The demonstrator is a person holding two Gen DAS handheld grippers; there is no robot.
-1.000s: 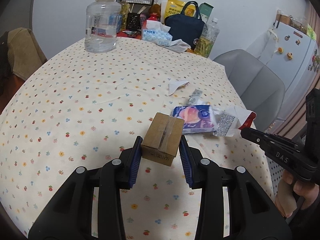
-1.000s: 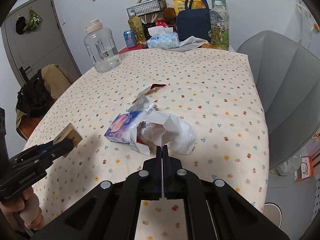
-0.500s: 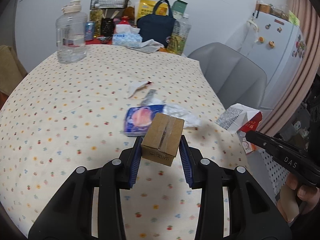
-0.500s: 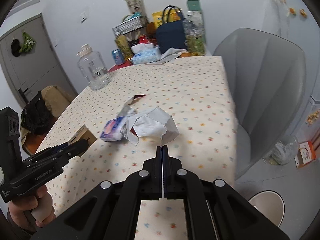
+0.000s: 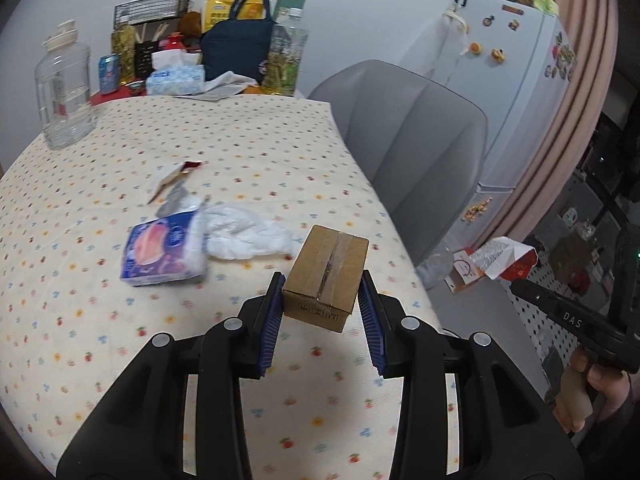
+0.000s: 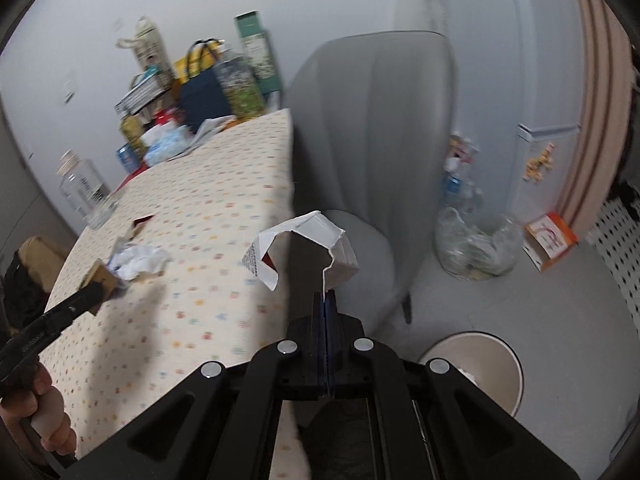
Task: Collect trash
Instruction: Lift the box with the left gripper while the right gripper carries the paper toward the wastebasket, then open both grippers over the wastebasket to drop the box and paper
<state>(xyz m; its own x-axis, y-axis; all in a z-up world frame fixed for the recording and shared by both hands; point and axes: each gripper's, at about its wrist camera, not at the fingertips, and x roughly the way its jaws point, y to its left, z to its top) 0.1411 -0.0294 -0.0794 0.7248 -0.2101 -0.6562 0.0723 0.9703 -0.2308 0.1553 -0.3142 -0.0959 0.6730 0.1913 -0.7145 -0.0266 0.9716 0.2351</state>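
Flower-print cloth is covering the table [image 5: 240,152], with a grey chair [image 5: 412,140] standing beside it. You are holding two sets of tongs. Your left tongs [image 5: 322,304] are gripping a small taped cardboard box [image 5: 326,274] by its side walls, above the table near the chair; it looks light and stiff. Your right tongs [image 6: 325,300] are pinching the torn edge of a flimsy paper carton [image 6: 316,248] just beyond the table's edge, above a round bin [image 6: 480,364] near the chair's foot. A soft tissue pack [image 5: 162,250] is waiting on the table.

The tissue pack [image 5: 162,250] is lying on the desk [image 5: 240,152], left of the crumpled tissue [image 5: 244,232]; the chair [image 5: 404,152] is standing right of the desk.
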